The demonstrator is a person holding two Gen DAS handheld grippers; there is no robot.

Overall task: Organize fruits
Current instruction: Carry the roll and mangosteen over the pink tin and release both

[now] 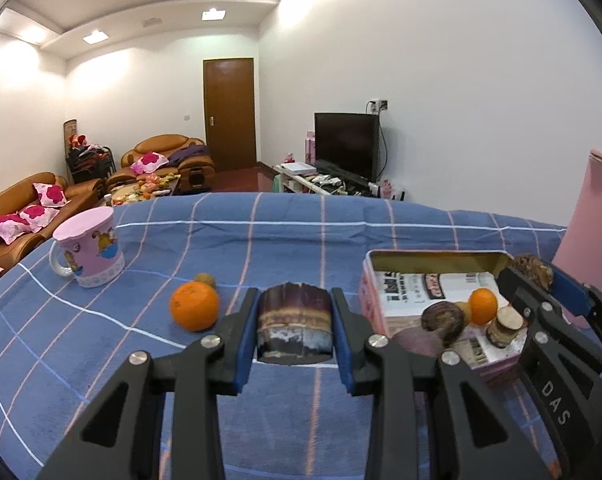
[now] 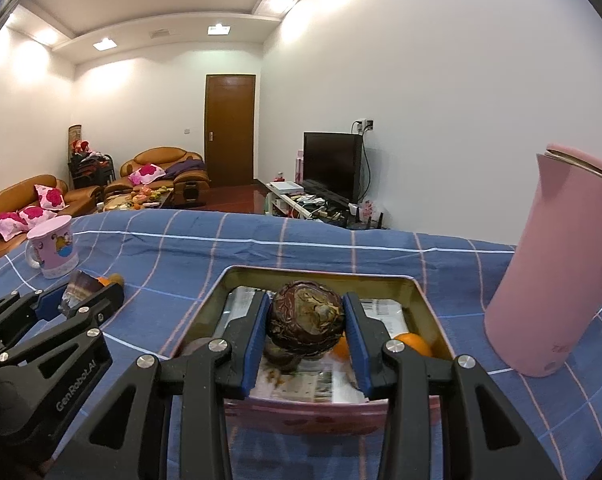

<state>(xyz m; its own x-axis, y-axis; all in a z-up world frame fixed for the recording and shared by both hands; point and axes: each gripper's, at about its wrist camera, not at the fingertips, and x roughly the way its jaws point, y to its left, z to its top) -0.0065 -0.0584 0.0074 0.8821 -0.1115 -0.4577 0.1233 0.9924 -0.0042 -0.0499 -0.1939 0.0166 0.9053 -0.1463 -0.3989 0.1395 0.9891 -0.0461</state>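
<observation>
My left gripper [image 1: 295,296] is shut on a short dark-purple sugarcane piece [image 1: 295,322], held just above the blue checked cloth. An orange [image 1: 194,306] and a small brown fruit [image 1: 204,279] lie on the cloth to its left. To the right stands an open pink tin [image 1: 421,258] lined with newspaper. It holds a small orange [image 1: 483,305], a dark fruit [image 1: 443,318] and a cut cane piece [image 1: 503,326]. My right gripper [image 2: 307,300] is shut on a wrinkled brown round fruit [image 2: 307,318] over the tin [image 2: 321,272].
A pink mug [image 1: 91,252] stands at the table's far left. A tall pink kettle [image 2: 557,272] stands right of the tin. The table's far edge drops off to a living room with sofas, a TV and a door.
</observation>
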